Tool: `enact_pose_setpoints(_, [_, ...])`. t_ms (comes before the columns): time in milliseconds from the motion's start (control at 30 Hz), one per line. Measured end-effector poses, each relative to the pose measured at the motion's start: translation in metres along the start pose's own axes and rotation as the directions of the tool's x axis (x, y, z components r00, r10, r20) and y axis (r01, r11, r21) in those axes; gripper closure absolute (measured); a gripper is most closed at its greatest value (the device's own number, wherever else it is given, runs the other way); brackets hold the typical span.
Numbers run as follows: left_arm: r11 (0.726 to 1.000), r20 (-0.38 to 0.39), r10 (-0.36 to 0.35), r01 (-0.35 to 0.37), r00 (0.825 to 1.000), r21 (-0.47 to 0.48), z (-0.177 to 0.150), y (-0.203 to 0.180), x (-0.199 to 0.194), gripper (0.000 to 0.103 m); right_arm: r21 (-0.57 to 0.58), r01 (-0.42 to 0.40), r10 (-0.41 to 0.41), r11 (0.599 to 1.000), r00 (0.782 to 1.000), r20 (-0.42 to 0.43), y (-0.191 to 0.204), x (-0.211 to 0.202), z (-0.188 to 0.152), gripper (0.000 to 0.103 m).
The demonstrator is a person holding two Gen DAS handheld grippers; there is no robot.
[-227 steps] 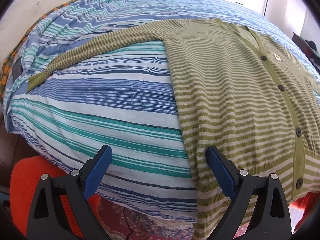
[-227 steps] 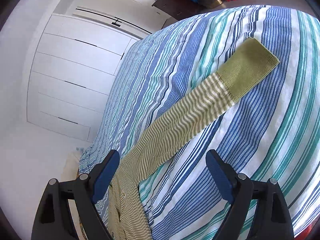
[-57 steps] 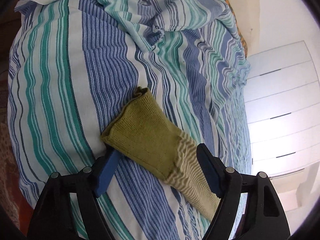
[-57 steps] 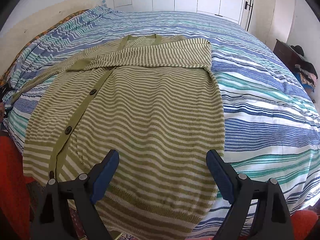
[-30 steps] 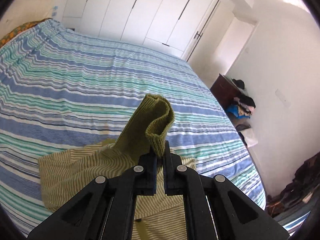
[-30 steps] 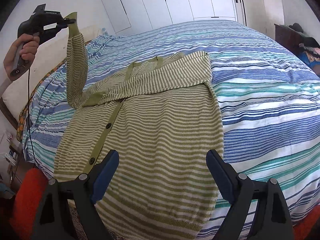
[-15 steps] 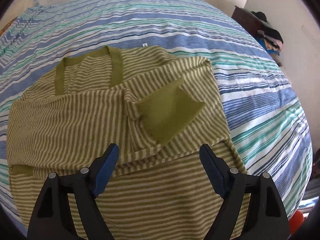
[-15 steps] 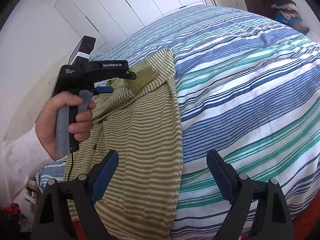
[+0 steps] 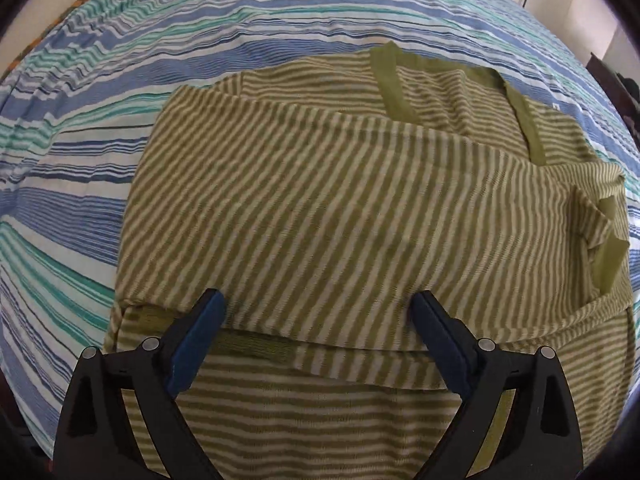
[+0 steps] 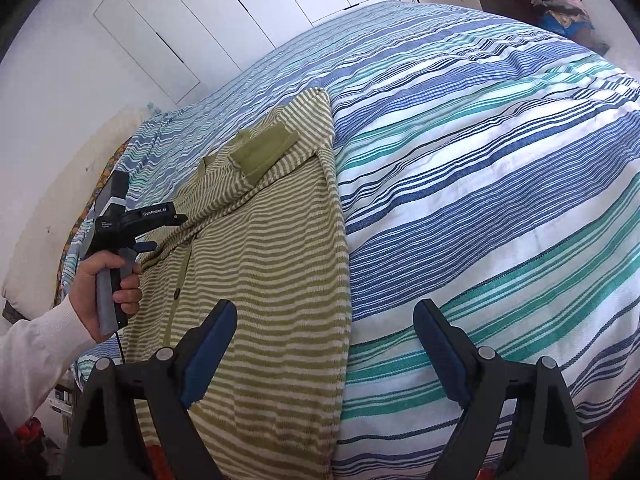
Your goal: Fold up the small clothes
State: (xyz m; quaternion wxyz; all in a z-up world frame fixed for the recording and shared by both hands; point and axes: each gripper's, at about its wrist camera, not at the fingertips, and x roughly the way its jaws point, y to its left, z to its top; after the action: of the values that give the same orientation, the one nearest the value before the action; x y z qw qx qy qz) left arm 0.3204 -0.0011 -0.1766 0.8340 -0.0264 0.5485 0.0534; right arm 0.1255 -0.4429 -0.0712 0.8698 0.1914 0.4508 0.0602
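A green and cream striped cardigan (image 9: 340, 216) lies flat on the bed with both sleeves folded across its chest. The upper sleeve's plain green cuff (image 9: 608, 256) rests at the cardigan's right edge; it also shows in the right wrist view (image 10: 264, 148). My left gripper (image 9: 318, 344) is open and empty, low over the folded sleeve's lower edge. My right gripper (image 10: 324, 356) is open and empty, above the cardigan's (image 10: 256, 280) lower right side edge. The left gripper's handle (image 10: 120, 240) shows in a hand over the cardigan's left side.
The bed has a blue, teal and white striped cover (image 10: 480, 168). White wardrobe doors (image 10: 224, 20) stand behind the bed. A dark dresser with piled clothes (image 10: 552, 4) is at the far right. A red rug (image 10: 616, 440) lies at the bed's foot.
My left gripper has let go of the sleeve cuff, which now lies across the chest, and has drawn back toward the cardigan's left side. My right gripper has stayed open near the right edge.
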Motion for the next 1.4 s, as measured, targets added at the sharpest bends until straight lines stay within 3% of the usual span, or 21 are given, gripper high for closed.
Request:
enact_pose_setpoints(200, [0.997, 0.069, -0.075, 0.072, 0.995, 0.041, -0.023, 0.015, -0.048, 0.007, -0.010, 0.026, -0.026, 1.000, 1.000, -0.001, -0.003, 0.001, -0.004, 0.014])
enact_pose_setpoints(400, [0.989, 0.089, -0.142, 0.138, 0.986, 0.048, -0.090, 0.040, -0.083, 0.007, -0.059, 0.049, -0.049, 0.997, 0.999, 0.001, 0.007, 0.002, -0.006, 0.014])
enact_pose_setpoints(600, [0.986, 0.082, -0.144, 0.136, 0.986, 0.095, -0.157, 0.044, -0.093, 0.007, -0.146, 0.079, -0.079, 0.986, 0.997, 0.000, 0.020, 0.006, -0.013, 0.014])
enact_pose_setpoints(767, [0.985, 0.077, -0.122, 0.111, 0.990, 0.128, -0.187, 0.044, -0.080, 0.007, -0.227, 0.097, -0.099, 0.969, 0.995, 0.004, 0.034, 0.007, -0.021, 0.014])
enact_pose_setpoints(867, [0.983, 0.112, -0.100, 0.081, 0.989, 0.168, -0.199, 0.042, -0.080, 0.002, -0.280, 0.105, -0.107, 0.954, 0.994, 0.008, 0.044, 0.009, -0.026, 0.014])
enact_pose_setpoints(1000, [0.982, 0.115, -0.140, 0.123, 0.983, 0.143, -0.208, 0.050, -0.077, 0.001, -0.335, 0.109, -0.119, 0.936, 0.993, -0.008, 0.053, 0.014, -0.036, 0.014])
enact_pose_setpoints(1400, [0.979, 0.113, -0.169, 0.154, 0.979, 0.133, -0.221, 0.066, -0.082, 0.000, -0.343, 0.155, -0.176, 0.927, 0.984, -0.031, 0.050, 0.019, -0.048, 0.014])
